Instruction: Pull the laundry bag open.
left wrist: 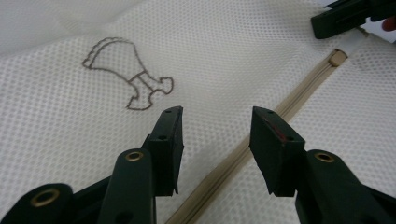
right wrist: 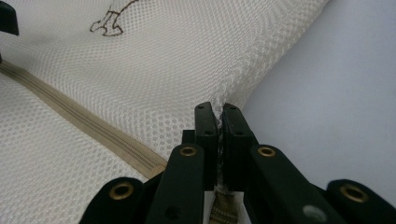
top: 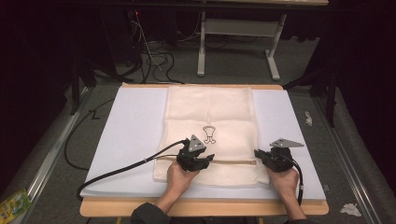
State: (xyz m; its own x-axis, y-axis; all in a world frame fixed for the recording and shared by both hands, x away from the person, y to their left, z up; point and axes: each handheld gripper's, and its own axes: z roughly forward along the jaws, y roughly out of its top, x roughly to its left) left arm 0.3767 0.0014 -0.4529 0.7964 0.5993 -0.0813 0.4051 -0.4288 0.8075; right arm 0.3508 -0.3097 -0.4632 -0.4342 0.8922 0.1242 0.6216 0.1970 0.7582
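Near the table's front edge, the mesh bag [top: 210, 135] lies flat. The right gripper [right wrist: 218, 116] pinches the bag's right edge beside the zipper's [left wrist: 261, 135] end; the left gripper [left wrist: 215, 135] hovers unclenched over the zipper, apparently closed, so opening it probably remains. Bare white mat [top: 130, 126] leaves room either side.

mesh bag [top: 210, 116]: cream honeycomb cloth, matt; zipper [left wrist: 261, 140]: tan woven tape; table cover [top: 130, 130]: smooth matt; gripper jaws: matt black plastic.

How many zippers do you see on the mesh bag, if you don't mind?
1: the zipper crosses the near part of the mesh bag, between both grippers. Others may be hidden underneath.
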